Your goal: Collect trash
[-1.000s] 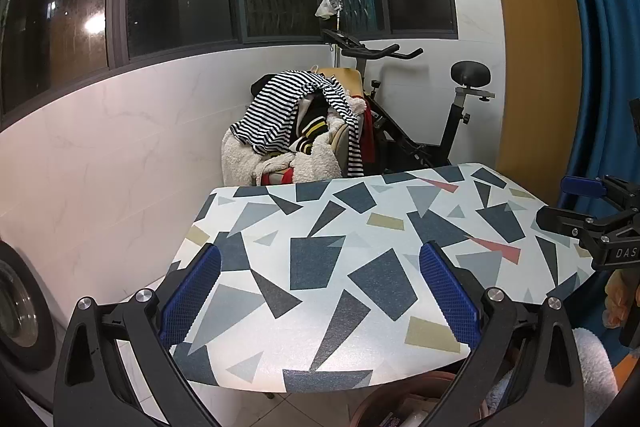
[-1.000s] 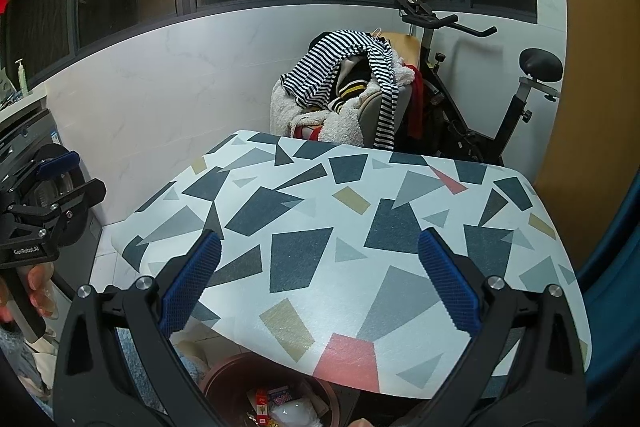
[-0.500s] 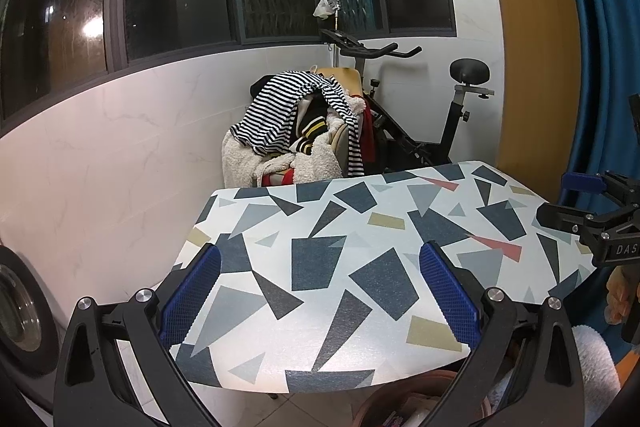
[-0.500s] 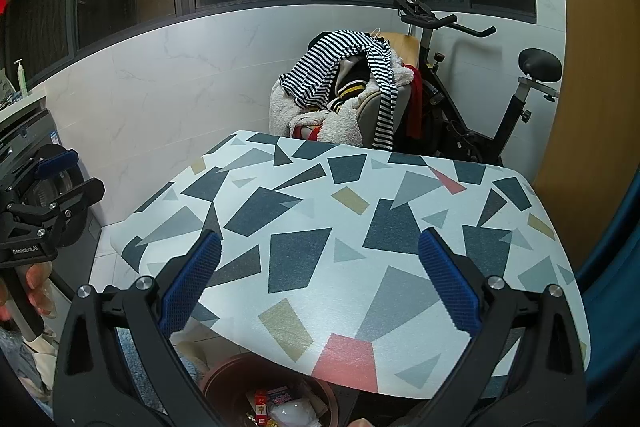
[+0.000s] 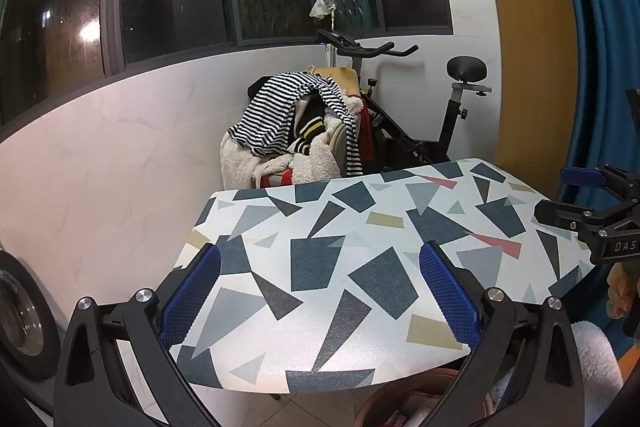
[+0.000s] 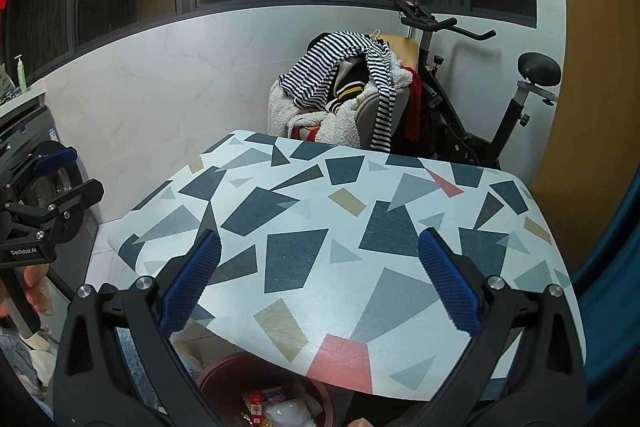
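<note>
Below the table's [image 6: 304, 255] near edge, a brown bin [image 6: 224, 375] is seen, with trash [image 6: 276, 407] inside: a red-and-white wrapper and a pale crumpled piece, their long axes unclear. Both the left gripper [image 5: 320, 291] and the right gripper [image 6: 320, 287] are held wide apart, empty, above the tabletop.

- Two claws: left claw [image 5: 319, 287], right claw [image 6: 319, 286], both spread wide, holding nothing.
- One tabletop [image 6: 360, 219].
- One bin [image 6: 224, 379], some trash [image 6: 276, 407] inside.
- One exercise bike [image 5: 404, 115].
- One pile of clothes [image 5: 292, 131].
- One washer [image 6: 28, 163].
</note>
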Action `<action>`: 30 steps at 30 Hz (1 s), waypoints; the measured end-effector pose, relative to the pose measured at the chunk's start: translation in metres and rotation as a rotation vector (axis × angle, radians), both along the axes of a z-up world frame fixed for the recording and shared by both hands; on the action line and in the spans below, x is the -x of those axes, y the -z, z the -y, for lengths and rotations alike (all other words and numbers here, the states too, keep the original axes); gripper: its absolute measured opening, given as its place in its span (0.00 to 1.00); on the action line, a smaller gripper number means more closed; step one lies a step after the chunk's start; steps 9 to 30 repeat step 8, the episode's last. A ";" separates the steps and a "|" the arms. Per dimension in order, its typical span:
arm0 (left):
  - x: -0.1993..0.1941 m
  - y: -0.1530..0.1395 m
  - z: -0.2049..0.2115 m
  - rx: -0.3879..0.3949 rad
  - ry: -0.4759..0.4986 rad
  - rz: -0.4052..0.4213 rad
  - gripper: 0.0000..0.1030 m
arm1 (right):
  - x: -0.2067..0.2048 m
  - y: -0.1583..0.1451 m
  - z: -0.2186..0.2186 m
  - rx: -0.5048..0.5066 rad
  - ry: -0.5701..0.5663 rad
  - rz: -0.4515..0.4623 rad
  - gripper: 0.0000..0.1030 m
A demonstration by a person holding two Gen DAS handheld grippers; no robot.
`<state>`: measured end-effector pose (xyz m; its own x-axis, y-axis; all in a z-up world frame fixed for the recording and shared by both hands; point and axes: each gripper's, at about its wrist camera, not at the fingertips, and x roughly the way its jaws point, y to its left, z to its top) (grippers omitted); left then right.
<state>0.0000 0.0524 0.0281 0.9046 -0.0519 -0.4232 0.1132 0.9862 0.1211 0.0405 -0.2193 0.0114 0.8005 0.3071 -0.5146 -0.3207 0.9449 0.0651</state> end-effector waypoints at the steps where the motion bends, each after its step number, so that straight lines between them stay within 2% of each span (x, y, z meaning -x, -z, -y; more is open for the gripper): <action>1: 0.000 0.000 0.000 -0.002 0.000 0.000 0.94 | 0.000 0.000 0.000 0.000 0.000 0.000 0.94; 30: 0.000 0.000 0.000 -0.001 0.001 -0.001 0.94 | 0.000 -0.001 0.003 0.000 0.002 -0.001 0.94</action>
